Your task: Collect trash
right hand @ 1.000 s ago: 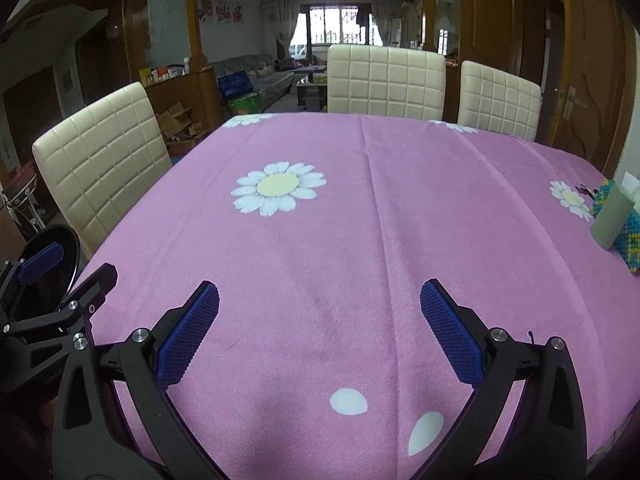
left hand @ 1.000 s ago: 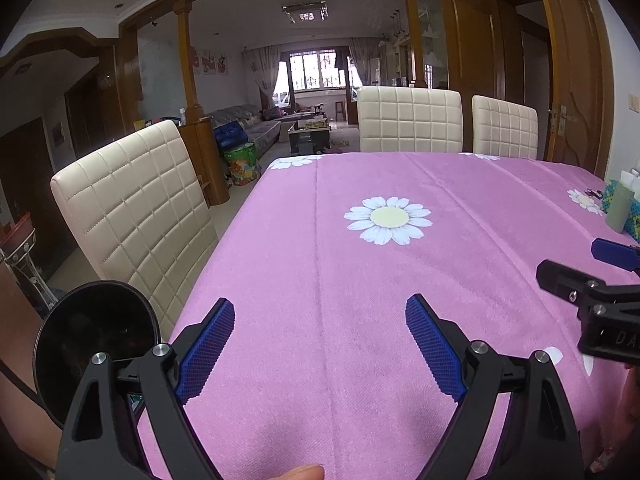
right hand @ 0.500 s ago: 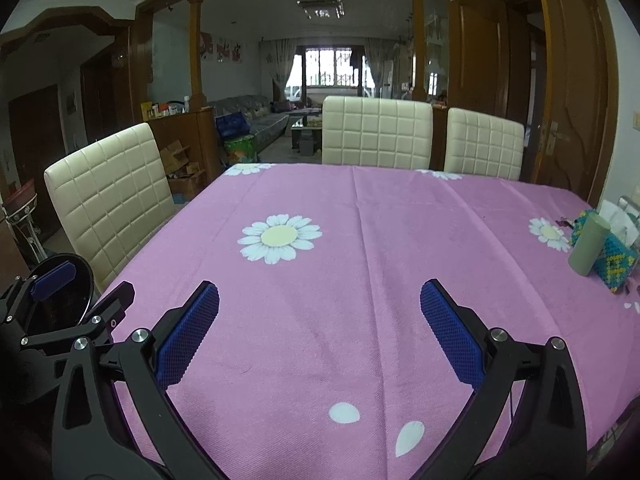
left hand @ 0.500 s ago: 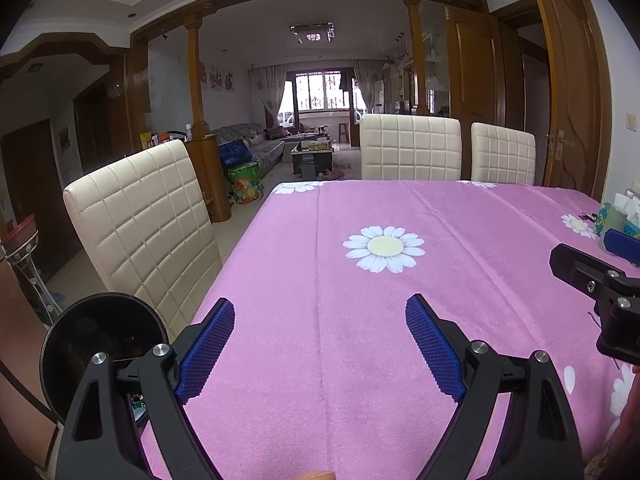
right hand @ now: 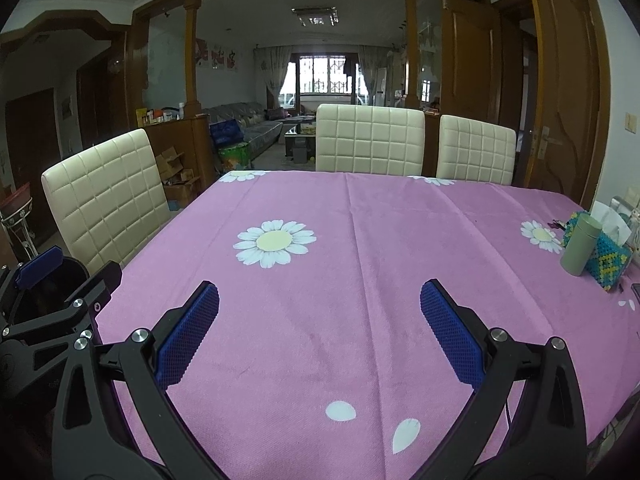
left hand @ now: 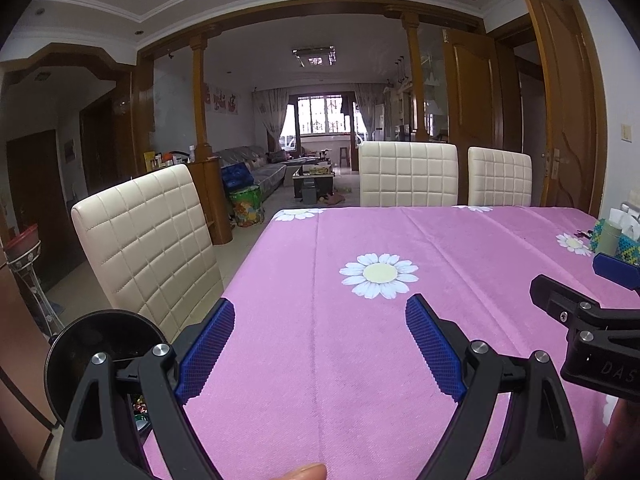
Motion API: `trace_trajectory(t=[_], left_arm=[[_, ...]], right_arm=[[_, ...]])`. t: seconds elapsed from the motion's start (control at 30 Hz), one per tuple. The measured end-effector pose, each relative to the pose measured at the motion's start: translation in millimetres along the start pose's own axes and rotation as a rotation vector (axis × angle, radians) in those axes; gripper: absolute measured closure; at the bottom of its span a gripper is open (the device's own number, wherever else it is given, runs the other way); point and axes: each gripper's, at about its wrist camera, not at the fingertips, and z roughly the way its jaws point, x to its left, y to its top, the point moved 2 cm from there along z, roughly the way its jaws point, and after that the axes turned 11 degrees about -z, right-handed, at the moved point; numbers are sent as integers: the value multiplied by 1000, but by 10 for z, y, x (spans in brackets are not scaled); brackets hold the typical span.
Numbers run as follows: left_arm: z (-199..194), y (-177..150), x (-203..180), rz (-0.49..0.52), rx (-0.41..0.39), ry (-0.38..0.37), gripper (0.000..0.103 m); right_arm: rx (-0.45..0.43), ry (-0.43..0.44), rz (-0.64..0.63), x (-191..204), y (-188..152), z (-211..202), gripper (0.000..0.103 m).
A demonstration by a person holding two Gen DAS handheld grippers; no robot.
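My left gripper is open over the near part of a table with a pink daisy tablecloth, nothing between its blue pads. My right gripper is open as well and empty, just to the right of the left one. A black round bin stands low beside the table's left edge, close to my left gripper; in the right wrist view the bin is partly hidden behind the left gripper's fingers. Small colourful scraps show beneath the bin's rim. I see no loose trash on the cloth.
A cream quilted chair stands at the table's left side and two more at the far end. A green cylinder and a beaded tissue box sit at the right edge. A fingertip shows at the bottom.
Both views have tilted upward, so more of the room and ceiling shows and the table sits lower in frame. Both grippers stayed open and side by side.
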Motion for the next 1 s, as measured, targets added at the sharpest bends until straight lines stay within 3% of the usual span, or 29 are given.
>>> trace_trajectory(t=[1.0], left_arm=[[-57,-42,-51,7,-10,-5,18]], right_arm=[[23,23,-3,19,-35,72,4]])
